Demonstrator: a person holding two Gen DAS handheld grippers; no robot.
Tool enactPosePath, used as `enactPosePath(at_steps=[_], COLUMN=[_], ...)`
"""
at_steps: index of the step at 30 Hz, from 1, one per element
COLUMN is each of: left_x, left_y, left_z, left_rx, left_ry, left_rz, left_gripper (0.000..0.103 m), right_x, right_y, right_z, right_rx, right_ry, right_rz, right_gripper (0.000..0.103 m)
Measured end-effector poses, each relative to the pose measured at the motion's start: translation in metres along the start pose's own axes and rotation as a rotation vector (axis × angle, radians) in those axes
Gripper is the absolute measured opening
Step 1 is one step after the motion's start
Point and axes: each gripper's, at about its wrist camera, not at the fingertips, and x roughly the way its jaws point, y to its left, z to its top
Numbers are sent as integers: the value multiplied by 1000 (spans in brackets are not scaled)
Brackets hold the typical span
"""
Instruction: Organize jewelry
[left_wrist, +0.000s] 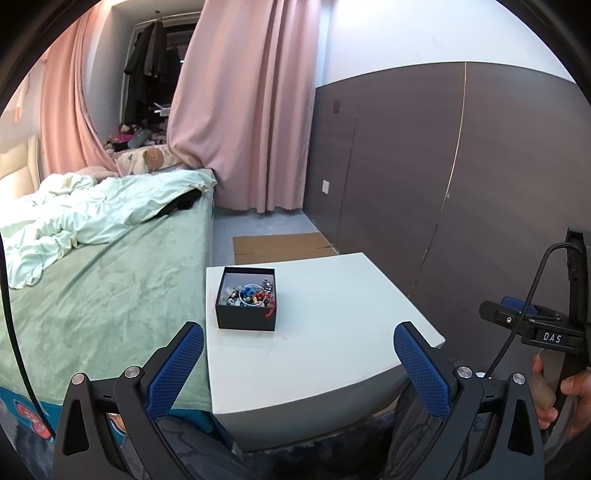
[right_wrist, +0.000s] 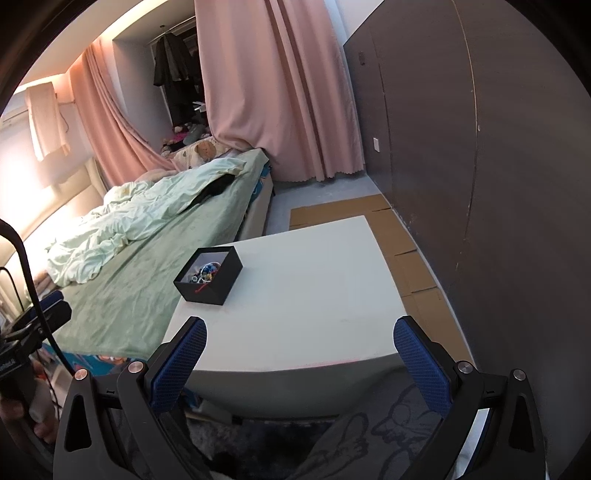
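Observation:
An open black box (left_wrist: 246, 300) holding a tangle of colourful bead jewelry (left_wrist: 251, 294) sits at the far left of a white table (left_wrist: 332, 332). It also shows in the right wrist view (right_wrist: 208, 275), with the beads (right_wrist: 207, 274) inside and a red cord hanging over its front wall. My left gripper (left_wrist: 299, 345) is open and empty, hovering over the table's near edge, short of the box. My right gripper (right_wrist: 301, 341) is open and empty above the table's near edge, right of the box.
A bed with a green sheet (left_wrist: 92, 288) and a rumpled pale duvet adjoins the table's left side. A dark panelled wall (left_wrist: 461, 184) stands to the right. Flattened cardboard (right_wrist: 369, 214) lies on the floor behind the table. Pink curtains (left_wrist: 243, 110) hang at the back.

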Motion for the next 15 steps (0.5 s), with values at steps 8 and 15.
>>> enactPosePath(at_steps=[8,15], left_x=[-2,-3], left_y=[-7,-17], left_z=[-4,-5], left_rx=[4,21], left_ry=[17,25], left_rz=[-15,-13], left_gripper=[103,103], right_x=[-4,-10], right_y=[-2,0], right_z=[-3,-5], right_rx=[5,-7], right_ry=[3,3], right_rz=[7,12], right_gripper=[102,102])
